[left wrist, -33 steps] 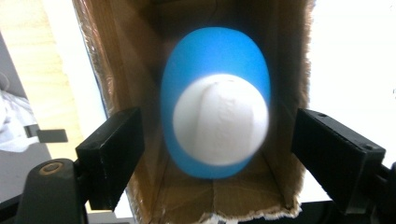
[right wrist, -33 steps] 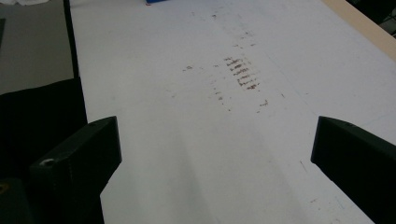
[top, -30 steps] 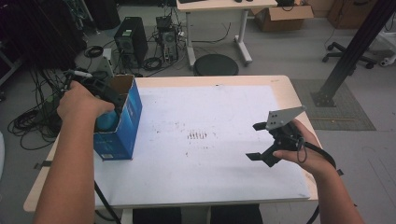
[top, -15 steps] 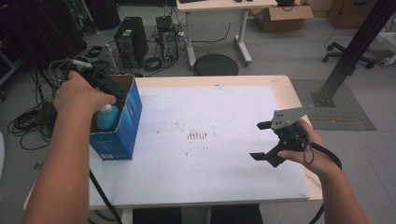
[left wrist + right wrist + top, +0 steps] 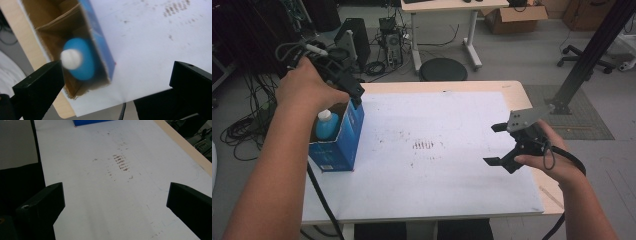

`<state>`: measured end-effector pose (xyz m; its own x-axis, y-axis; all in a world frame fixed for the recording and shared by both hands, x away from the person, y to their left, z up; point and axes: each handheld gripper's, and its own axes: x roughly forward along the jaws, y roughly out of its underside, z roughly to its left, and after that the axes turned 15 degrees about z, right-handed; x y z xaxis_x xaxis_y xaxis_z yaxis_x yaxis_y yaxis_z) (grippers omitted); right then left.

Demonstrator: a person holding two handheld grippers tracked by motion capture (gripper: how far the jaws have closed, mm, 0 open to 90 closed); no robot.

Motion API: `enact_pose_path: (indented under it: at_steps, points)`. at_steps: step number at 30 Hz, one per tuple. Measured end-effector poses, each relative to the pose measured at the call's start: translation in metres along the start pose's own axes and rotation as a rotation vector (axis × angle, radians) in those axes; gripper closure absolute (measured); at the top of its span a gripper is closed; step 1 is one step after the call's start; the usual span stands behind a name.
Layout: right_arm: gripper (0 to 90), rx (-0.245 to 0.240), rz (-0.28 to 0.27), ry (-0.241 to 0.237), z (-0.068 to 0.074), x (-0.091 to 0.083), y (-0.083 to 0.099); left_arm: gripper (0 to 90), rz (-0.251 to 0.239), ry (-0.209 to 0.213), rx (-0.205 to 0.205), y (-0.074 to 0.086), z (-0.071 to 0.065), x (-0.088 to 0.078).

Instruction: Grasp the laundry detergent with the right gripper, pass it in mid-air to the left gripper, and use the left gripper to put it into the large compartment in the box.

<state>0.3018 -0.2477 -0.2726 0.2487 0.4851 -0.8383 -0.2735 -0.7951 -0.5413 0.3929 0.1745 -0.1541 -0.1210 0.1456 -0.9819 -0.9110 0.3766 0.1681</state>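
table [image 5: 522, 90]: wooden top under a white sheet [image 5: 452, 170] | rust-brown smudge marks [image 5: 423, 145] at sheet centre | round black stool [image 5: 443, 69] on floor at 12 o'clock | computer towers [image 5: 387, 30] and cables at 11 | second desk [image 5: 447, 6] at 12, far | cardboard carton [image 5: 517, 11] at 1 | office chair [image 5: 607, 52] at 2

Left forearm stretched forward along the left side, hand wrapped over the left claw [image 5: 354, 92], tips tilted downward, jaws spread wide after just opening, nothing pinched between them. Right hand [image 5: 546, 159] low at the right, gripping the right claw [image 5: 496, 145] pointed inward, jaws wide apart, nothing between them.
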Motion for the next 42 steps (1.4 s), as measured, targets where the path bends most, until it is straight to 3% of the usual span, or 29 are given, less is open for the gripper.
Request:
enact_pose_path:
  at_steps: [7,8,9,16,24,32,36,42]
  points:
    - [1.7,-0.023,0.035,0.02,-0.004,-0.013,-0.014,0.2,-0.005,-0.023,0.272,-0.001,-0.043,-0.013]
    - [1.7,-0.029,0.04,0.021,-0.005,-0.015,-0.016,0.2,-0.008,-0.027,0.296,-0.001,-0.048,-0.013]
    - [1.7,-0.034,0.046,0.021,-0.005,-0.017,-0.019,0.2,-0.007,-0.037,0.349,-0.001,-0.054,-0.013]
    - [1.9,-0.082,0.146,0.024,-0.008,-0.025,-0.04,0.2,0.024,-0.087,0.612,0.002,-0.087,-0.003]
    - [2.7,-0.132,0.295,-0.002,-0.005,-0.018,-0.057,0.2,0.057,-0.1,0.822,0.009,-0.115,0.017]
    - [2.9,-0.184,0.426,-0.029,-0.001,-0.009,-0.07,0.2,0.084,-0.097,0.976,0.009,-0.129,0.033]
    - [3.1,-0.198,0.465,-0.038,-0.003,-0.004,-0.073,0.2,0.102,-0.129,0.991,0.008,-0.133,0.038]
    - [3.2,-0.203,0.488,-0.051,-0.008,0.002,-0.074,0.2,0.103,-0.121,0.996,0.007,-0.131,0.039]
